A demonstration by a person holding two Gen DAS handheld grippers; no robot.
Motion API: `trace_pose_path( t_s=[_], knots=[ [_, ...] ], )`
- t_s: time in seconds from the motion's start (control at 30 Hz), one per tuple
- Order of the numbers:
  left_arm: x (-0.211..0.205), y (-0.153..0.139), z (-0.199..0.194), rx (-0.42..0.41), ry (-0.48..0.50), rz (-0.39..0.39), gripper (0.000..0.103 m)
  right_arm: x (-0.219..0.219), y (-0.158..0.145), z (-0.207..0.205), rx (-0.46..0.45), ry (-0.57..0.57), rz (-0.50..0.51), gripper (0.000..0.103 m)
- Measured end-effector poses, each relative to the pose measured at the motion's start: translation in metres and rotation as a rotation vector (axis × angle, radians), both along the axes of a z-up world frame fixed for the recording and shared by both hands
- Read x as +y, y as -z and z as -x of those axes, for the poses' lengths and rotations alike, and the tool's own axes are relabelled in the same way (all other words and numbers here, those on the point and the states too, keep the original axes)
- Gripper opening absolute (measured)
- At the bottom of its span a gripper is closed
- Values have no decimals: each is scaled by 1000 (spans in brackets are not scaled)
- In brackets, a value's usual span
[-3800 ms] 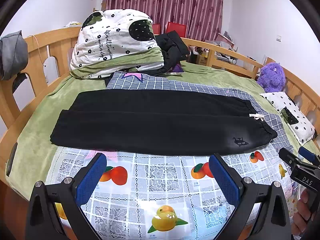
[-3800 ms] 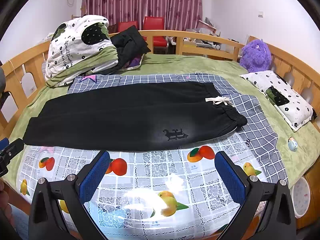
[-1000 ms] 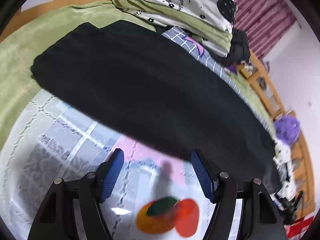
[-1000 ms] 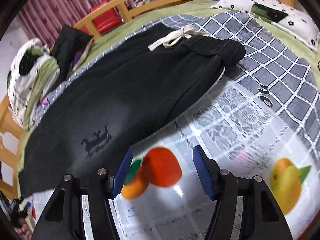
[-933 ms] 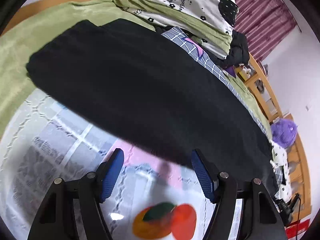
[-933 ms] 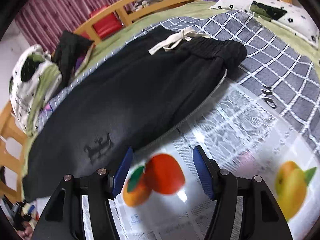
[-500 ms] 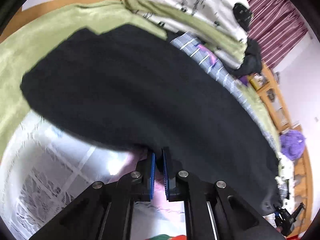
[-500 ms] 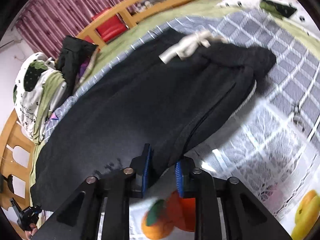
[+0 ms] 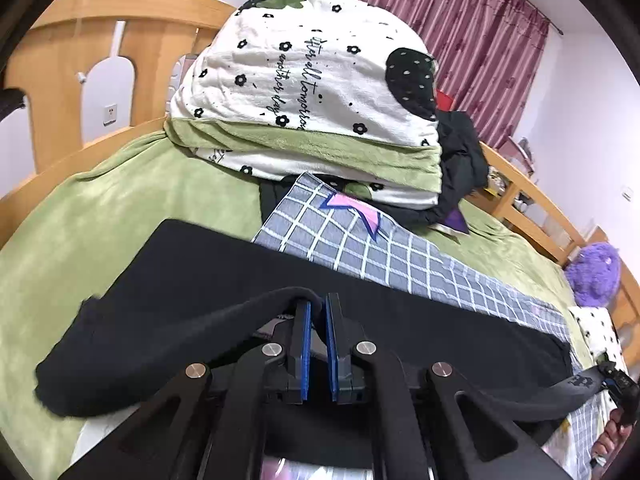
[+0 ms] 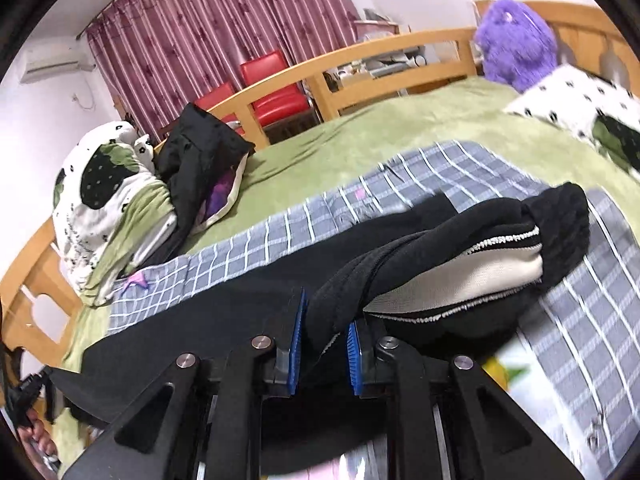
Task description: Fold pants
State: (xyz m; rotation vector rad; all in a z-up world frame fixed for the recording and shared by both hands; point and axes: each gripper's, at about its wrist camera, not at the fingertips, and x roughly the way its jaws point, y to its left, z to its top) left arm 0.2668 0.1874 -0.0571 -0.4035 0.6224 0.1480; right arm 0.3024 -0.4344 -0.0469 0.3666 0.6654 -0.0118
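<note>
Here, the black pants (image 9: 224, 280) lie lengthwise across a grey checked sheet (image 9: 360, 248) on a green plush bedspread (image 9: 100, 208), with both near edges lifted. The left gripper (image 9: 316, 312) has its blue ribbed pads nearly together, pinching a thin fold of soft, matte fabric near the leg end; the cloth drapes from the pinch toward 8 o'clock in a rounded flap. The right gripper (image 10: 322, 320) is clamped on a thicker, twisted roll of the pants (image 10: 240, 312) near the waist, pads held narrowly apart by the bunched cloth. From that grip toward 2 o'clock the waistband is turned over, exposing a pale lining edged with black-and-white stitching. A folded white quilt (image 9: 304, 88) printed with small black flowers sits at 12 o'clock in the left view. A fuzzy purple plush toy (image 10: 516, 44) is blurred. Under both grippers the glossy patterned cloth is mostly hidden by the gripper bodies.
</note>
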Motion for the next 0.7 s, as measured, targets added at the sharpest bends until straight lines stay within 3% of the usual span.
trace_pose_path(
  t_s=[0.17, 0.3, 0.4, 0.47, 0.57, 0.67, 0.7],
  knots=[
    [-9, 19, -62, 4, -24, -46, 7, 6, 13, -54, -9, 15, 28, 19],
    [-15, 39, -95, 32, -55, -71, 8, 14, 39, -97, 39, 33, 64, 19],
    [-15, 50, -108, 87, -64, -65, 8, 19, 60, -117, 102, 37, 82, 29],
    [-15, 53, -107, 110, -54, -64, 23, 22, 66, -116, 121, 29, 87, 38],
    [-21, 44, -85, 104, -3, -88, 37, 29, 62, -92, 121, 14, 113, 49],
    [-28, 40, -46, 126, 37, -107, 60, 33, 61, -56, 143, -23, 154, 51],
    [-28, 40, -36, 129, 44, -100, 60, 34, 63, -36, 157, -32, 174, 52]
  ],
)
